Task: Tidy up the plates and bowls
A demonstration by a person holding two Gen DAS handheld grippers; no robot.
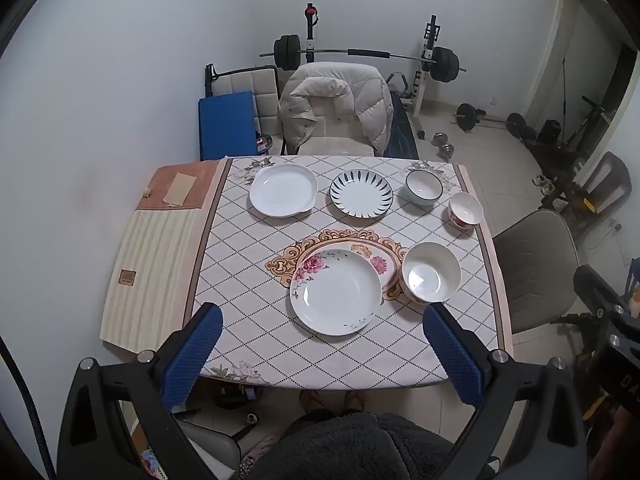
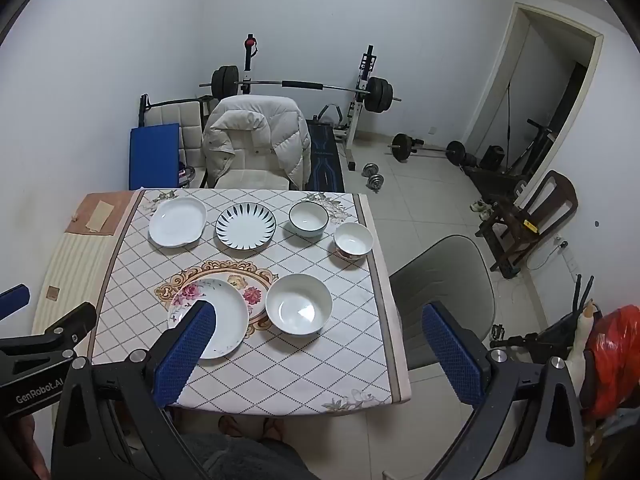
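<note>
Where lettering can be read at all, only "GenRobot.AI" in white on the black body of the left claw [image 2: 16, 300], seen at the left edge of the right wrist view; small tag on the striped cloth [image 1: 128, 278] too blurred to read. Both claws spread wide and holding nothing, left claw [image 1: 320, 342] above the near edge of the surface [image 1: 248, 264], right claw [image 2: 316, 344] likewise. Flowered plate [image 1: 336, 292] just ahead of the left claw, partly covered by a right claw fingertip [image 2: 202, 320] in the right view. Large white bowl [image 2: 299, 304] beside it; white plate [image 1: 283, 189], striped plate [image 1: 361, 193], blue-rimmed bowl [image 1: 423, 187] and red-patterned bowl [image 1: 464, 211] along the far side. Person's lap cut off below.
</note>
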